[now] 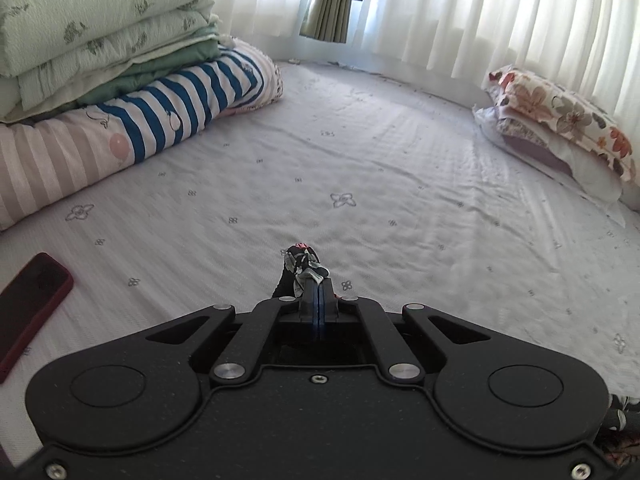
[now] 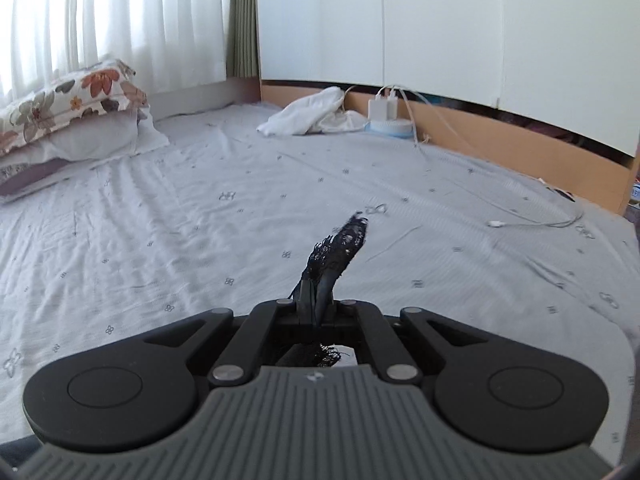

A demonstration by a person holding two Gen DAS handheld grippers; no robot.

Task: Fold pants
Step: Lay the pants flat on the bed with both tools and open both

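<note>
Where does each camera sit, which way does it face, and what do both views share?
Left wrist: rides the left tool, shut on patterned pants; faces across the bed to curtains and stacked quilts.
Right wrist: rides the right tool, shut on the pants' black lace edge; faces the white wall and charger.
Shared: the floral pillow.

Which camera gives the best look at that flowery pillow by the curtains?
The left wrist view: the flowery pillow lies along the bed's right side, lit and shown nearly end to end. The right wrist view shows it too, at far left, but the frame edge cuts it off.
</note>
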